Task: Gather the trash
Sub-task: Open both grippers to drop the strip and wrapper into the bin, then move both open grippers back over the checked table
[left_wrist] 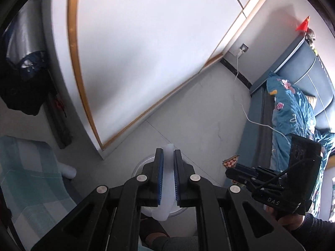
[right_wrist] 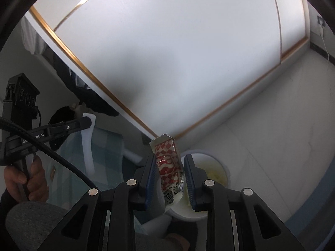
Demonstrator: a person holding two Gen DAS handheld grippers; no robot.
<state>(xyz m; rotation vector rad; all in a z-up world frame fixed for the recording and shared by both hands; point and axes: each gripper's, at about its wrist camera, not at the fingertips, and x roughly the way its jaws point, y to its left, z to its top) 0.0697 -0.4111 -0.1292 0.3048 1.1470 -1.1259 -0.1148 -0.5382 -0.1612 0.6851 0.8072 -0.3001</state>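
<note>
A limp strip of white tissue (left_wrist: 167,190) is pinched between the blue pads of my left gripper (left_wrist: 168,151), which is shut on it. It hangs over a round white bin (left_wrist: 138,166) on the floor below. My right gripper (right_wrist: 170,156) is shut on a red-and-white checked snack wrapper (right_wrist: 167,159), which sticks up past the fingertips. The bin (right_wrist: 222,161), with yellowish stuff inside, lies just right of it. From the other side, the right gripper (left_wrist: 232,171) carries the wrapper (left_wrist: 230,163), and the left gripper (right_wrist: 89,122) dangles the tissue (right_wrist: 88,146).
A white wardrobe with gold trim (left_wrist: 146,52) stands behind the bin. A bed with a teal floral quilt (left_wrist: 293,115) is to the right, and a charger cable (left_wrist: 247,113) trails across the pale floor. Teal plaid fabric (left_wrist: 31,177) lies to the left, and dark clothes (left_wrist: 25,83) hang beyond.
</note>
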